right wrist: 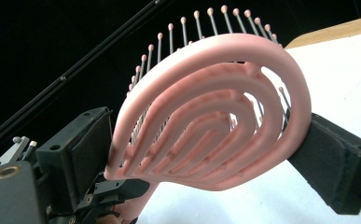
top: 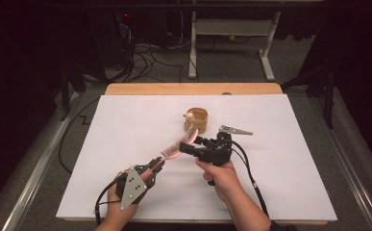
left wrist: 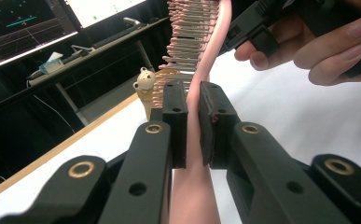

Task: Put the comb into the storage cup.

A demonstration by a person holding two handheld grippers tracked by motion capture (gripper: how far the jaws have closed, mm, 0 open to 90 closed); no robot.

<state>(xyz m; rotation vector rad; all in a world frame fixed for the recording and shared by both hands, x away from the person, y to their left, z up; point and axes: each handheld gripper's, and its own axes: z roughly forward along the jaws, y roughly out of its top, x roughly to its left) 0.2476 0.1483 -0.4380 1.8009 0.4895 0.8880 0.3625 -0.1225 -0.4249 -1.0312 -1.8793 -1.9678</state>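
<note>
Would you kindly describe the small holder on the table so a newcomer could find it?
On the white table, look toward the far middle, just beyond the pink hairbrush held by both grippers. The tan round holder stands there, with a little bear figure on its rim.

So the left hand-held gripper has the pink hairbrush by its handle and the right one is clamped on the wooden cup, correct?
Not quite. The left hand-held gripper does hold the pink hairbrush by its handle, but the right hand-held gripper is clamped on the brush's head, not the wooden cup, as the right gripper view shows.
</note>
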